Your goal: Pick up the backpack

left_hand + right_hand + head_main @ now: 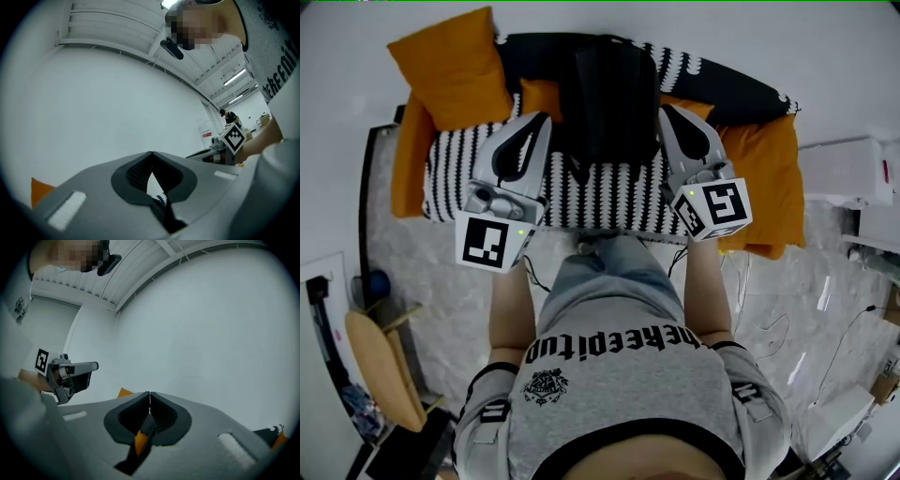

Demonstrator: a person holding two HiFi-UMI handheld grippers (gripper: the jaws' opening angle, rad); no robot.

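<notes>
We count one backpack, one left gripper, one right gripper, one blanket and at least three cushions.

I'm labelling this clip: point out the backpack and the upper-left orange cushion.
backpack [609, 98], head view, middle of its black body
orange cushion [450, 67], head view, centre of its face

Black fabric backpack stands upright on a couch with a black-and-white striped cover. Orange square cushion at the back left, another orange cushion on the right. Left gripper and right gripper flank the backpack, just beside it, jaws together, both empty.
</notes>
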